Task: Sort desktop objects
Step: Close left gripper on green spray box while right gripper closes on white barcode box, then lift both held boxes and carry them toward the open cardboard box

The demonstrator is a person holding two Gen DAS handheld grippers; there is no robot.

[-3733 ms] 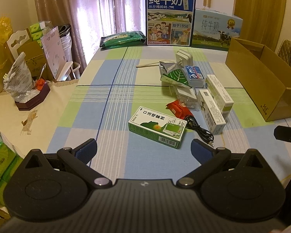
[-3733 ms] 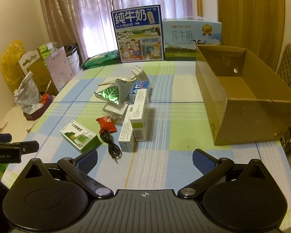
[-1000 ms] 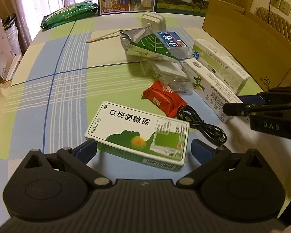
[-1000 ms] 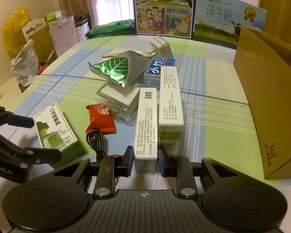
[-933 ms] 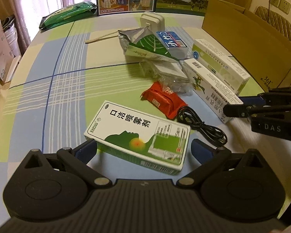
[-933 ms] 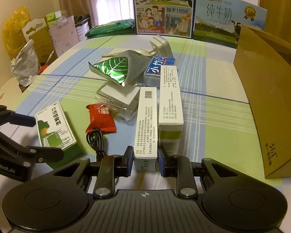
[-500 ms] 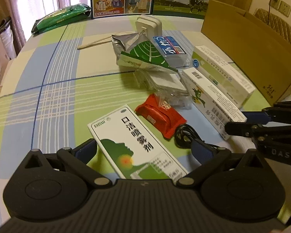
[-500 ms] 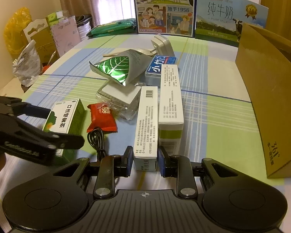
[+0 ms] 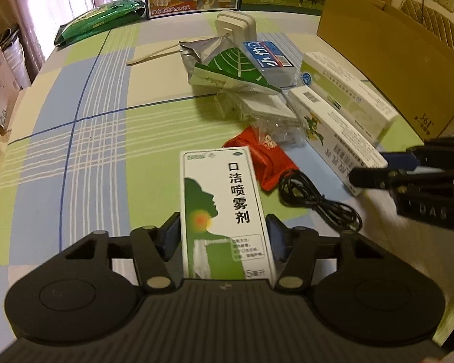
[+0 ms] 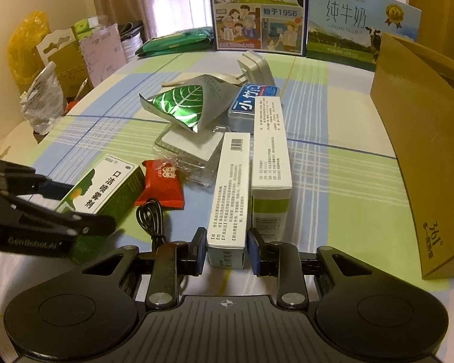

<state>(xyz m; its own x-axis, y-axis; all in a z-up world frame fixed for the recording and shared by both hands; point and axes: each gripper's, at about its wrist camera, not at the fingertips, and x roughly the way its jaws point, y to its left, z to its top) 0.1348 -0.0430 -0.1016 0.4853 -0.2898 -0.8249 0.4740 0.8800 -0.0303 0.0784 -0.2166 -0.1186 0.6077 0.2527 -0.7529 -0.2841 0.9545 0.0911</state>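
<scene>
Left gripper (image 9: pixel 224 239) was clamped on the near end of the green-and-white spray box (image 9: pixel 225 211), long axis running 12–6 straight out from the jaws; box looked tilted up off the checked tablecloth (image 9: pixel 84 157). Red packet (image 9: pixel 263 163) and coiled black cable (image 9: pixel 314 196) lay just beside it at 1–2 o'clock. Right gripper (image 10: pixel 225 252) was closed on the near end of the narrow white box (image 10: pixel 230 190), also 12–6, with a taller green-ended box (image 10: pixel 271 151) touching its right side. The open cardboard box (image 10: pixel 420 151), my guess for the drop spot, sat at 2 o'clock from the right gripper, so nearer that hand. Cloth between was bare; the near wall would need clearing on the lift.
</scene>
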